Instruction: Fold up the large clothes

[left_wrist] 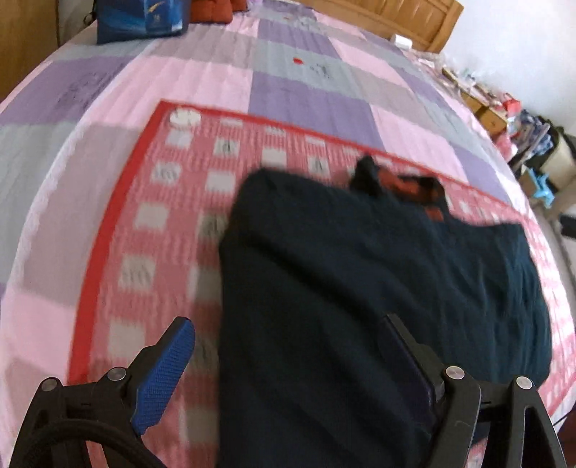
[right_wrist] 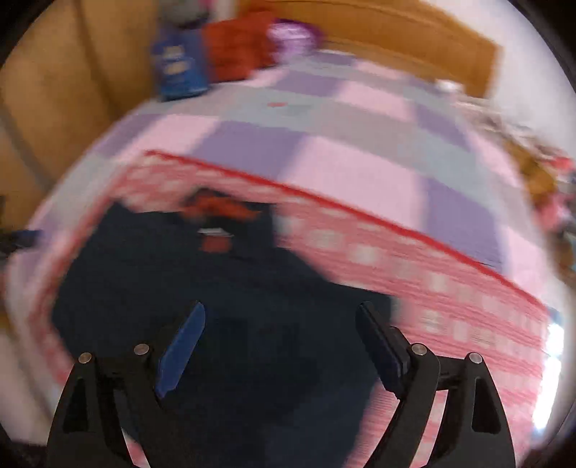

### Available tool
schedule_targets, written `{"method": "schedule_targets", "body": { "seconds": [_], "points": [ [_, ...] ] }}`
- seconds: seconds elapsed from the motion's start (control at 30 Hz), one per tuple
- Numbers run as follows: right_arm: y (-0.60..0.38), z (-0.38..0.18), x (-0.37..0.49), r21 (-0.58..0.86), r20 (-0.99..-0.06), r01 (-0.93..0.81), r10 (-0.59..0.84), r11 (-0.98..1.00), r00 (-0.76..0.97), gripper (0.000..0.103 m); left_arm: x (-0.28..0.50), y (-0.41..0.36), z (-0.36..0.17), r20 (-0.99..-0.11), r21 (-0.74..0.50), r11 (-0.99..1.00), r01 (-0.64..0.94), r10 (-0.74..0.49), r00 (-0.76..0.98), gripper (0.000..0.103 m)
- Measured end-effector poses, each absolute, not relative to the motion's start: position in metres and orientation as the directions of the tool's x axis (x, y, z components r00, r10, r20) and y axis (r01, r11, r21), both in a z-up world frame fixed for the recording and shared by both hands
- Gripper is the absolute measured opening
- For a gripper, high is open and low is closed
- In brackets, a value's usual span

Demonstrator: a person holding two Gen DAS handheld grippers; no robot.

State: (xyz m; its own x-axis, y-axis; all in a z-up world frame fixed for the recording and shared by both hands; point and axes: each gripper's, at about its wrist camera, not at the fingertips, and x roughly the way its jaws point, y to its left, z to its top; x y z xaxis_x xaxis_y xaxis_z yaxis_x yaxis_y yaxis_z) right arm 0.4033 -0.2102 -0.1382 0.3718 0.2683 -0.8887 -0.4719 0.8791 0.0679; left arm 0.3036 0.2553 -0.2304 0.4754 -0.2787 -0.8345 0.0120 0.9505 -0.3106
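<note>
A dark navy garment (left_wrist: 360,288) with a red lining at its collar (left_wrist: 406,183) lies spread on a red-and-white checked mat (left_wrist: 172,187) on the bed. My left gripper (left_wrist: 288,324) hangs open above the garment's left edge, nothing between its blue-padded fingers (left_wrist: 165,374). In the right wrist view the same garment (right_wrist: 180,270) lies below, its collar (right_wrist: 219,212) toward the far side. My right gripper (right_wrist: 280,316) is open above the cloth, holding nothing. Both views are motion-blurred.
The bed carries a pink, purple and grey patchwork cover (left_wrist: 288,72). A blue bag (left_wrist: 140,18) and red cushion (left_wrist: 212,9) sit by the wooden headboard (left_wrist: 396,14). A white round object (left_wrist: 184,117) lies on the mat's corner. Cluttered shelves (left_wrist: 504,111) stand right of the bed.
</note>
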Motion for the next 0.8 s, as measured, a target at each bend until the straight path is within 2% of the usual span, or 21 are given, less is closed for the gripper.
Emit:
{"method": "schedule_targets", "body": {
  "seconds": [0.07, 0.17, 0.4, 0.47, 0.63, 0.73, 0.77, 0.8],
  "points": [
    [-0.166, -0.158, 0.406, 0.052, -0.903, -0.562, 0.279, 0.826, 0.326, 0.089, 0.282, 0.241, -0.239, -0.843, -0.316, 0.949, 0.012, -0.287, 0.454, 0.087],
    [-0.107, -0.191, 0.421, 0.057, -0.923, -0.658, 0.291, 0.751, 0.252, 0.089, 0.246, 0.226, -0.256, -0.829, -0.406, 0.914, -0.026, -0.356, 0.43, 0.086],
    [-0.061, -0.27, 0.473, 0.097, -0.976, -0.666, 0.201, 0.739, 0.081, 0.089, 0.198, 0.197, -0.291, -0.825, -0.485, 0.87, -0.09, -0.42, 0.379, 0.086],
    [-0.055, -0.291, 0.473, 0.093, -0.985, -0.687, 0.169, 0.72, 0.044, 0.089, 0.192, 0.191, -0.294, -0.833, -0.462, 0.884, -0.078, -0.402, 0.379, 0.086],
    [-0.057, -0.302, 0.483, 0.057, -0.987, -0.669, 0.144, 0.741, 0.076, 0.093, 0.185, 0.191, -0.297, -0.814, -0.5, 0.861, -0.091, -0.431, 0.388, 0.086],
    [-0.065, -0.315, 0.489, 0.13, -0.986, -0.62, 0.164, 0.773, -0.002, 0.094, 0.181, 0.197, -0.301, -0.811, -0.513, 0.85, -0.122, -0.433, 0.393, 0.086],
    [-0.065, -0.315, 0.483, 0.144, -0.983, -0.64, 0.181, 0.755, -0.008, 0.091, 0.18, 0.198, -0.302, -0.809, -0.517, 0.846, -0.128, -0.435, 0.395, 0.086],
    [-0.066, -0.312, 0.477, 0.156, -0.979, -0.658, 0.202, 0.737, -0.006, 0.08, 0.179, 0.201, -0.303, -0.808, -0.52, 0.843, -0.133, -0.436, 0.395, 0.086]
  ]
}}
